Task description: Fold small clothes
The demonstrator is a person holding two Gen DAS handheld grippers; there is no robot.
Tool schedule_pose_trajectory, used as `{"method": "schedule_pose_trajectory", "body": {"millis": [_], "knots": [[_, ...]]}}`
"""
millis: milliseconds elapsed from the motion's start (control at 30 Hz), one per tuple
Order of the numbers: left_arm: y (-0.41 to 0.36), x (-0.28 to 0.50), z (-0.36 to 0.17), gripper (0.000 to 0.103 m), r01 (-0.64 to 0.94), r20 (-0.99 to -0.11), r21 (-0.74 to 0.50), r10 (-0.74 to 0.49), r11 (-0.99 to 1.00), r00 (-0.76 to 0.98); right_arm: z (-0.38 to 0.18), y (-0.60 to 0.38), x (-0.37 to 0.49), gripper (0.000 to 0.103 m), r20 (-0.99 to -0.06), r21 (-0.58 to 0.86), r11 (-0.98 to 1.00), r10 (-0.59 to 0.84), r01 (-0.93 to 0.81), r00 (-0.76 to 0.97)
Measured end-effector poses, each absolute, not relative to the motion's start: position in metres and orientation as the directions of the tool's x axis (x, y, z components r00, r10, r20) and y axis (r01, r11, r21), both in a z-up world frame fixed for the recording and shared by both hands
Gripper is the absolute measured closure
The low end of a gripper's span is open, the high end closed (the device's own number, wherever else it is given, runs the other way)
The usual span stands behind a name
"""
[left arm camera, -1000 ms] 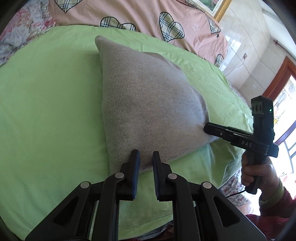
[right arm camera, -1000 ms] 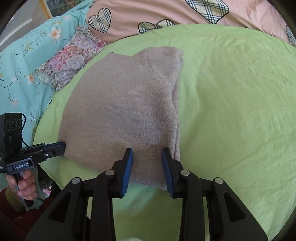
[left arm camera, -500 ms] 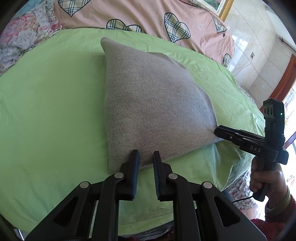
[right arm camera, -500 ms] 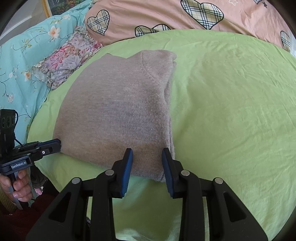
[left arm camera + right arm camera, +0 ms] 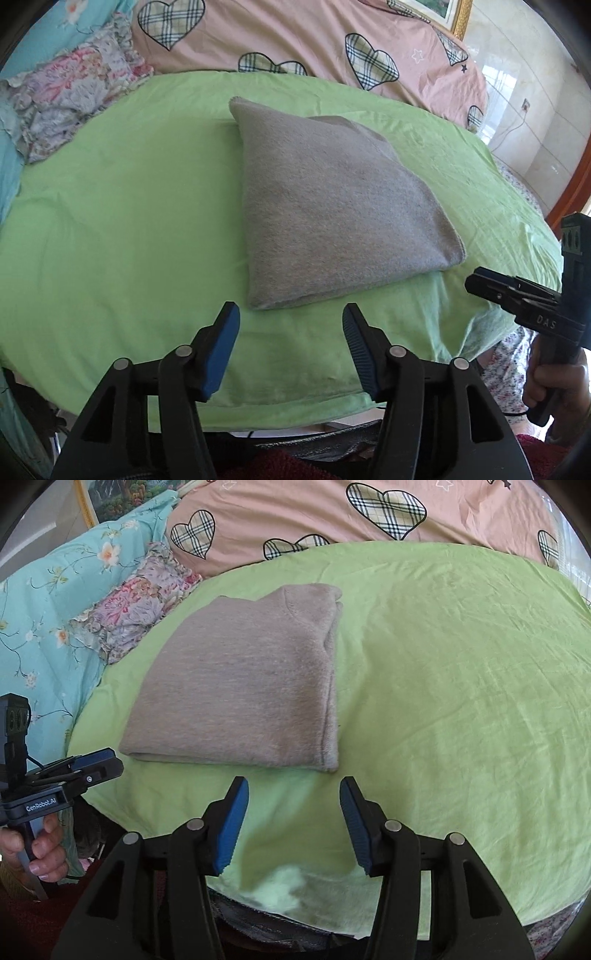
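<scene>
- My left gripper [image 5: 290,325] hovers just short of the sweater's near-left corner, jaws spread wide with nothing between them.
- The grey sweater [image 5: 332,218] lies on the green bed sheet [image 5: 122,229], folded into a compact rectangle; its layered edges look stacked and fairly even, and the collar end points away from me toward the pink heart-print quilt [image 5: 295,513] behind it.
- My right gripper [image 5: 294,799] sits just short of the sweater's near-right corner, jaws equally wide apart and holding nothing.
- I judge the folding of this piece essentially done: neither of my tools touches it. What may remain is one more halving or setting it aside; I see no other garment waiting.
</scene>
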State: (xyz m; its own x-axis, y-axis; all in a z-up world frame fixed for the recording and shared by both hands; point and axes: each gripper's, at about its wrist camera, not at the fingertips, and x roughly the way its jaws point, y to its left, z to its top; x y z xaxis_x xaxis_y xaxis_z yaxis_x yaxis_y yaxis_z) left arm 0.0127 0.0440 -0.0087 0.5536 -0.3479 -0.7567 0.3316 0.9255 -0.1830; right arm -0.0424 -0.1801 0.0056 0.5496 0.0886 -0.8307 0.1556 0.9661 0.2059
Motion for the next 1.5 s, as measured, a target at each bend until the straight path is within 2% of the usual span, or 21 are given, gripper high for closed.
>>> {"method": "schedule_pose_trajectory", "body": {"millis": [33,67,167,300,367,533,733,1000,1267,1500], "knots": [[0.046,0.013,-0.008,0.031,0.320,-0.760,-0.178,-0.336,0.931,0.556,0.006,-0.176,-0.043,0.049,-0.831,0.210,0.966,0.096,0.149,0.549],[0.049,0.012,-0.007,0.028,0.307,-0.762,-0.174,-0.325,0.936,0.560,0.006,-0.175,-0.041,0.045,-0.831,0.211,0.967,0.100,0.143,0.548],[0.055,0.010,-0.007,0.025,0.285,-0.770,-0.151,-0.294,0.947,0.567,0.004,-0.170,-0.041,0.037,-0.831,0.222,0.966,0.117,0.131,0.544],[0.051,0.006,-0.006,0.021,0.286,-0.770,-0.096,-0.253,0.954,0.585,0.003,-0.167,-0.040,0.032,-0.839,0.206,0.970,0.107,0.129,0.534],[0.049,0.005,-0.005,0.021,0.286,-0.769,-0.081,-0.243,0.955,0.592,0.004,-0.164,-0.040,0.025,-0.840,0.195,0.972,0.098,0.129,0.533],[0.045,0.010,-0.007,0.020,0.260,-0.768,-0.053,-0.206,0.964,0.606,0.003,-0.163,-0.036,0.018,-0.842,0.183,0.974,0.088,0.130,0.532],[0.036,0.013,-0.009,0.020,0.278,-0.773,-0.027,-0.196,0.960,0.603,-0.001,-0.162,-0.029,0.017,-0.849,0.184,0.974,0.089,0.133,0.521],[0.031,0.023,-0.012,0.016,0.269,-0.798,0.061,-0.115,0.961,0.591,0.010,-0.162,-0.023,0.016,-0.837,0.171,0.977,0.075,0.128,0.542],[0.021,0.041,0.008,0.013,0.276,-0.774,0.139,-0.070,0.951,0.629,0.021,-0.164,-0.002,0.013,-0.840,0.176,0.979,0.093,0.105,0.534],[0.016,0.059,0.017,0.010,0.277,-0.771,0.158,-0.057,0.948,0.634,0.029,-0.165,0.022,0.011,-0.841,0.169,0.982,0.100,0.082,0.531]]}}
